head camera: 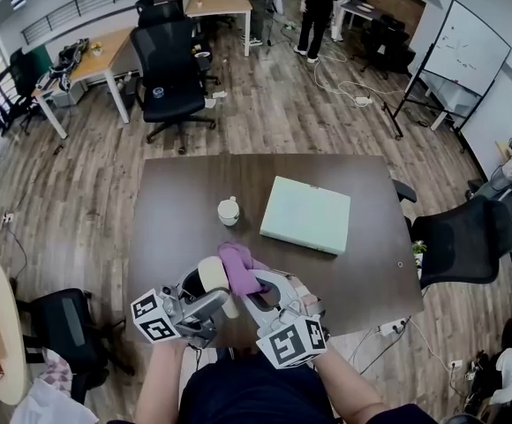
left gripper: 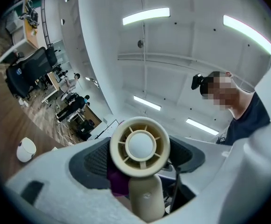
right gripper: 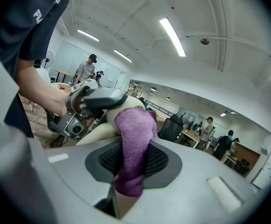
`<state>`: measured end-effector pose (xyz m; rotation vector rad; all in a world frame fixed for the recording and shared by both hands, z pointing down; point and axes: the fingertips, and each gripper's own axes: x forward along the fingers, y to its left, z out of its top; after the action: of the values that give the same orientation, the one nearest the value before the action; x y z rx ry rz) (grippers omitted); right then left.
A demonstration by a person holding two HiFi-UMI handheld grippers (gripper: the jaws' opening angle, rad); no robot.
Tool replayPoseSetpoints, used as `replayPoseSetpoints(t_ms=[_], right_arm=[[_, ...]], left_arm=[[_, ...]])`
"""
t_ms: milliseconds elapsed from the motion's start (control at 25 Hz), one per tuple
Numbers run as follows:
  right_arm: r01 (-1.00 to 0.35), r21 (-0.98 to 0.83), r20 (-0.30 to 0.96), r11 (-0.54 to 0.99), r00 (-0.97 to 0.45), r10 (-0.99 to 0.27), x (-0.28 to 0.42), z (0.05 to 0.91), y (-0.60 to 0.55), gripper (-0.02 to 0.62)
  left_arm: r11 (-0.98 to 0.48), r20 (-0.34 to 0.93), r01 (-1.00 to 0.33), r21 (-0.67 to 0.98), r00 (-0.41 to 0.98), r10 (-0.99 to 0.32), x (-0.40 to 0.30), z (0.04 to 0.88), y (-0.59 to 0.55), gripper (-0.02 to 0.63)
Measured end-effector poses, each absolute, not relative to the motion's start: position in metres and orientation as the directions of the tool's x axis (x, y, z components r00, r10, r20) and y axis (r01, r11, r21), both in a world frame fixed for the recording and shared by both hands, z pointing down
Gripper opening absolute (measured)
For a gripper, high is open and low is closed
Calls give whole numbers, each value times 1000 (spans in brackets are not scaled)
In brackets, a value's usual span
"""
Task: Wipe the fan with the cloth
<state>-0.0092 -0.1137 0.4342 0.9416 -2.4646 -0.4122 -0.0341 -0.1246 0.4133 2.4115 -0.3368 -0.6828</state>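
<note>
Dark brown wood makes up the table [head camera: 176, 201], which stands on a plank floor [head camera: 282, 113] in an open office. A whiteboard [head camera: 466, 47] stands at the right and people [head camera: 318, 7] stand at the far end.

Two things lie on the table: one small white cup [head camera: 229, 210] and, just beside it, one flat pale green box [head camera: 305, 214]. Both are well clear of the grippers. One black chair [head camera: 172, 69] stands beyond the far edge, and a second chair [head camera: 463, 241] stands at the right edge.

There is one fan [left gripper: 139, 146], cream coloured, held above the near edge of the table. The left gripper [left gripper: 140, 158] has its jaws closed on the fan, with the round head facing that gripper's camera and the handle running down between the jaws.

There is one cloth [right gripper: 134, 146], purple. The right gripper [right gripper: 134, 162] pinches it between nearly closed jaws, and its top end is folded over against the fan's body. From the head view the cloth covers part of the fan.
</note>
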Motion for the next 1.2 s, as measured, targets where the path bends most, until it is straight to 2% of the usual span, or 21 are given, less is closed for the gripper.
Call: replayPoseSetpoints(t_ms=[840, 1200], right_arm=[[-401, 368, 365, 839, -768, -527, -37, 458, -55, 98], [-273, 420, 347, 865, -832, -432, -56, 449, -28, 98]], left_arm=[[-705, -428, -100, 702, 732, -531, -70, 419, -156, 371], [-690, -420, -101, 716, 727, -542, -70, 422, -158, 371]])
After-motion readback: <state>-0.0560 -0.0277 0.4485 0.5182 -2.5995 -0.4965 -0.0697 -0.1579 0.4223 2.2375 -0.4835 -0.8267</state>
